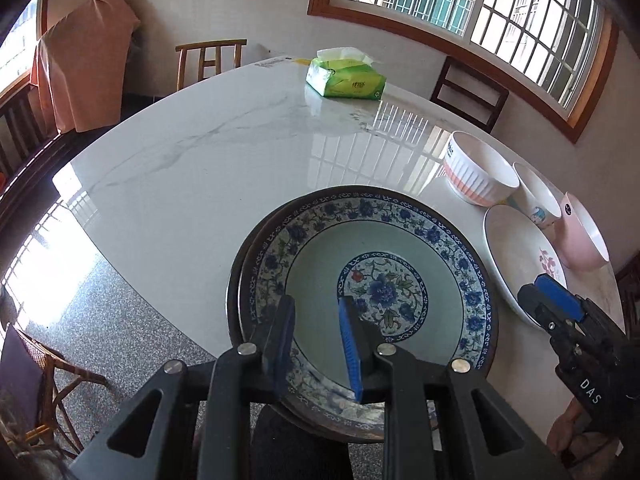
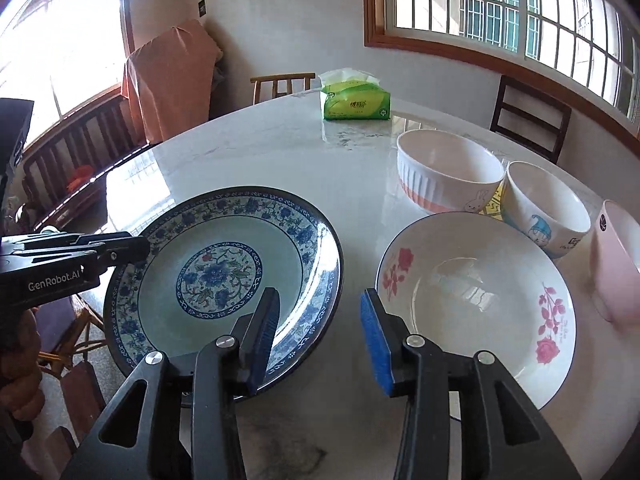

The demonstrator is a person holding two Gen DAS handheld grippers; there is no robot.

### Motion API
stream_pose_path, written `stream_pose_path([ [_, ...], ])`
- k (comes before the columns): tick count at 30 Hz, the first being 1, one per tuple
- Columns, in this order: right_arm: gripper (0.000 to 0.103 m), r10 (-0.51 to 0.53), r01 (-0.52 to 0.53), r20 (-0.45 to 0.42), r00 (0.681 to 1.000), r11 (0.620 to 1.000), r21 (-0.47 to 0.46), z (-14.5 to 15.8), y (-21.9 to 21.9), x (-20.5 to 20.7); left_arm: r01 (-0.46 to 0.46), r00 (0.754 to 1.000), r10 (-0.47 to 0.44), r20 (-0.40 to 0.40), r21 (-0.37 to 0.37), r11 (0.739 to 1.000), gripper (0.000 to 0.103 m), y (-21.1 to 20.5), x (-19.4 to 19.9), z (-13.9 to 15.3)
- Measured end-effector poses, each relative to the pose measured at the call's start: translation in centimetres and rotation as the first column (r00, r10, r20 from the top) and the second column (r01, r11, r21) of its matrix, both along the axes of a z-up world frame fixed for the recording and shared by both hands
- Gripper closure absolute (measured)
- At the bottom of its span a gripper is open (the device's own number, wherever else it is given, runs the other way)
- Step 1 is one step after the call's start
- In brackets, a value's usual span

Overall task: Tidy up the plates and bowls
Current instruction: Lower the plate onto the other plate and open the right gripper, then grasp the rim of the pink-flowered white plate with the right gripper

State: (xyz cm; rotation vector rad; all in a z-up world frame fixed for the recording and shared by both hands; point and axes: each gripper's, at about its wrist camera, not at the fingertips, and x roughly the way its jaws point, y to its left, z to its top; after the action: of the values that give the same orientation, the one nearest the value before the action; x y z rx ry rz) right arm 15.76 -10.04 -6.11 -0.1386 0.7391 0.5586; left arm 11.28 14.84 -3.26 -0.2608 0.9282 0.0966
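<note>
Left tool (image 1: 316,344) of mine is pinching the near-left rim of the blue floral plate (image 1: 376,264), one pad under the rim and one over it. That plate lies near the bench's (image 1: 192,184) near edge, its left side overhanging the edge; a second dark rim shows just beneath it in the left wrist view, though I cannot tell whether that is another plate. My right tool (image 2: 320,336) hangs spread above the bench, its left finger (image 2: 264,332) over the blue plate's right rim and its right finger (image 2: 376,344) at the left rim of the rose plate (image 2: 480,304), pinching nothing. The rose plate sits just right of the blue one, apart from it. Behind it stand a ribbed bowl (image 2: 448,168) with a pink base and a cartoon bowl (image 2: 544,208), close together, with a pink bowl (image 2: 616,264) toward the right edge. A green tissue pack (image 2: 354,100) rests near the far edge.
</note>
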Motion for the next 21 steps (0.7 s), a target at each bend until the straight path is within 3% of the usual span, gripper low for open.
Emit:
stream_pose_path([
  [4,0.061,-0.111,0.113,-0.022,0.994,0.983,0.143,0.7,-5.3,-0.3,0.097,0.995,-0.097,-0.006,-0.066,0.993,0.079,-2.2,0.3,0.4],
  [9,0.061,-0.278,0.287,-0.075,0.958,0.946,0.154,-0.4,-12.3,0.0,0.190,0.982,-0.187,0.031,-0.105,0.976,0.079,-5.7,2.2,1.8],
  [12,0.060,-0.348,0.362,-0.111,0.931,0.920,0.153,-1.4,-15.6,0.5,0.235,0.972,-0.231,0.049,-0.120,0.965,0.072,-7.8,4.3,2.7],
  [15,0.060,-0.377,0.401,-0.150,0.914,0.897,0.188,-1.9,-17.6,1.1,0.291,0.957,-0.290,0.025,-0.134,0.947,0.069,-9.9,7.3,2.8],
  [21,0.060,-0.356,0.398,-0.203,0.912,0.889,0.228,-2.0,-18.4,2.8,0.303,0.950,-0.309,-0.044,-0.108,0.947,0.069,-12.1,12.8,1.5],
])
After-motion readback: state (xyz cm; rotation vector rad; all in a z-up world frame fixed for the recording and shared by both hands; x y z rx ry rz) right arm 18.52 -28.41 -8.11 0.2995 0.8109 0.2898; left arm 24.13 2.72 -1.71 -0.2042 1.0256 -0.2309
